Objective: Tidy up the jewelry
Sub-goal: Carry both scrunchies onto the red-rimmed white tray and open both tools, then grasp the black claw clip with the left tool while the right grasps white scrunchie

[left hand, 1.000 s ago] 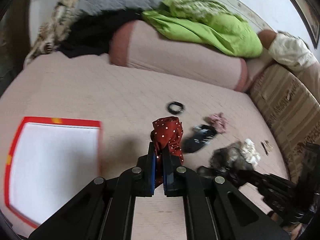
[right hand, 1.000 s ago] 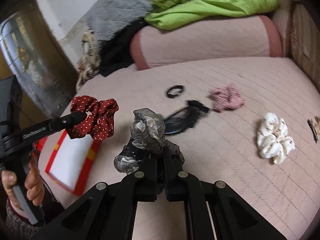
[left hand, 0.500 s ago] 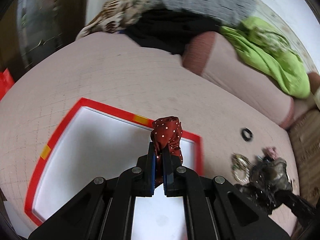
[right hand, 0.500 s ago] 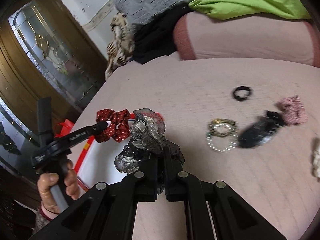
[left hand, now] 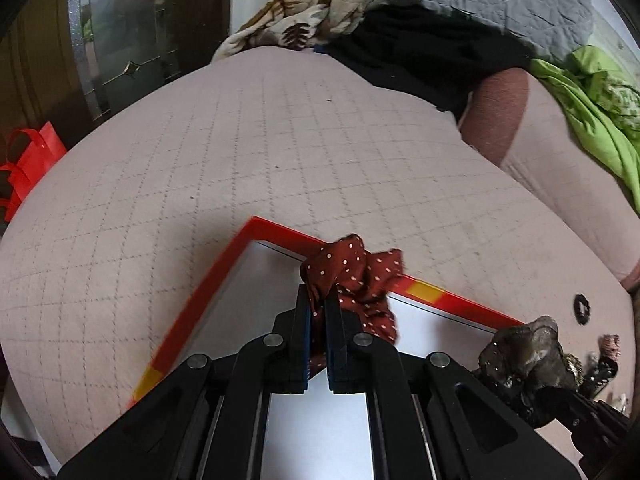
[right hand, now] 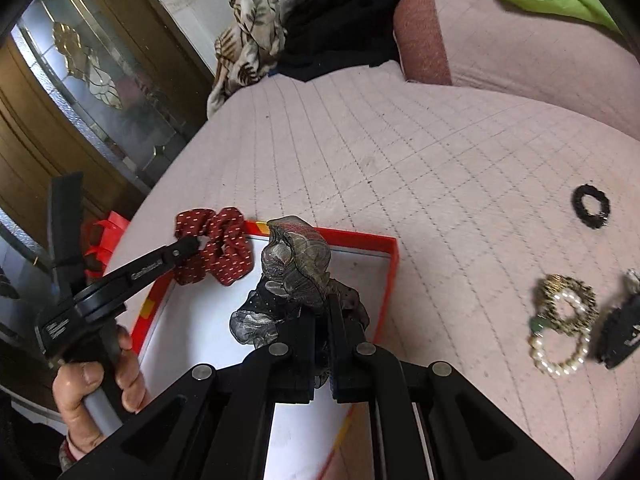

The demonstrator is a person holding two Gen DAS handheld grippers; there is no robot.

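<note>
Quilted matt bedcover (left hand: 280, 152), sheer shimmery scrunchie (right hand: 298, 264)

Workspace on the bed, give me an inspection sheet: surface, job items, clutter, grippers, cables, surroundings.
Surface: pink quilted bedspread.
Job's things: red-rimmed white tray; red dotted scrunchie and grey sheer scrunchie, both held over it; black hair tie, pearl and gold bracelets, black clip on the bedspread.
Clutter: green blanket, leaf-print cloth.
Grippers: left gripper and right gripper clamped on scrunchies.
Cables: nothing seen.
Surroundings: wooden glass door, red bag.
</note>
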